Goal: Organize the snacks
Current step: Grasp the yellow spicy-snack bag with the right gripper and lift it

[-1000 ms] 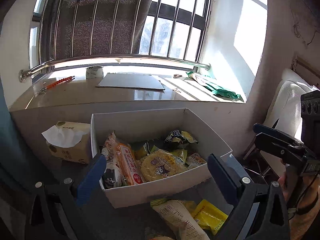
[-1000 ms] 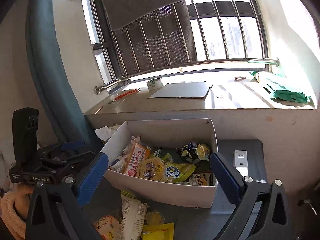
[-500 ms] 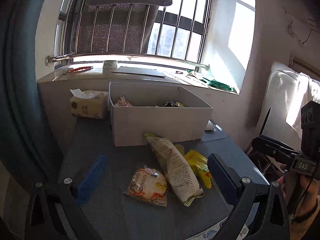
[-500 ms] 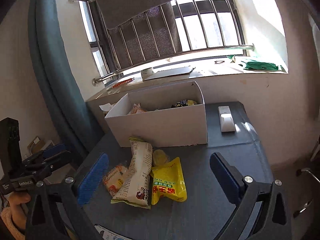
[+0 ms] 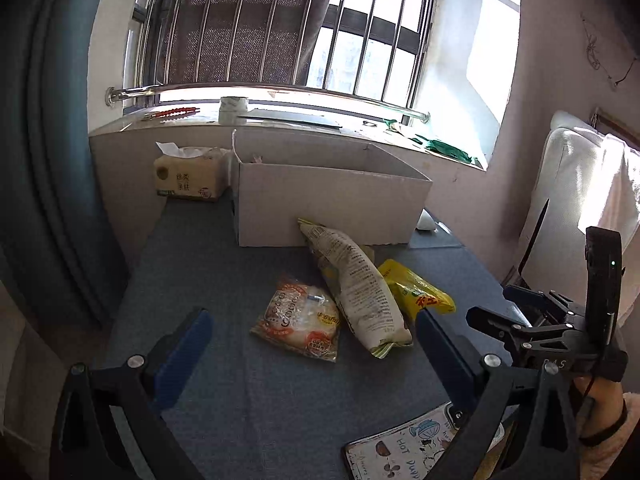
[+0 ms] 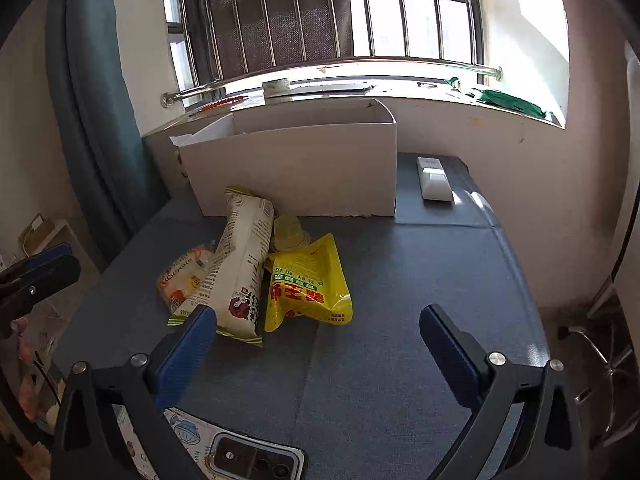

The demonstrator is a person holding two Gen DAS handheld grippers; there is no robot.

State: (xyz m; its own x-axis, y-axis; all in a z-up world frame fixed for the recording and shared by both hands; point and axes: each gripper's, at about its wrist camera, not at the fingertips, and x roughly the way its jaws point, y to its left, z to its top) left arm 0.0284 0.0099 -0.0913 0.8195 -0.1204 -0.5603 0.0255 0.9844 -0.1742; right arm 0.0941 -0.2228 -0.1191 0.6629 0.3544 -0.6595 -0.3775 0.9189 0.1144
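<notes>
A white cardboard box (image 5: 328, 208) (image 6: 296, 168) stands at the back of the blue-grey table. In front of it lie a long white snack bag (image 5: 356, 284) (image 6: 240, 268), an orange-and-clear round packet (image 5: 300, 316) (image 6: 180, 276), a yellow pouch (image 5: 416, 292) (image 6: 308, 284) and a small pale packet (image 6: 288, 232). My left gripper (image 5: 312, 340) is open and empty, just short of the orange packet. My right gripper (image 6: 316, 332) is open and empty, just short of the yellow pouch. The box contents are hidden by its front wall.
A tissue box (image 5: 188, 176) sits left of the cardboard box. A white remote-like device (image 6: 434, 178) lies right of it. A phone on an illustrated card (image 6: 256, 456) (image 5: 404, 448) lies at the table's near edge. The windowsill (image 5: 280, 120) runs behind.
Both grippers have pulled back and dropped lower from over the box. The box interior is no longer seen and the loose snacks in front now fill the view. Both stayed open.
</notes>
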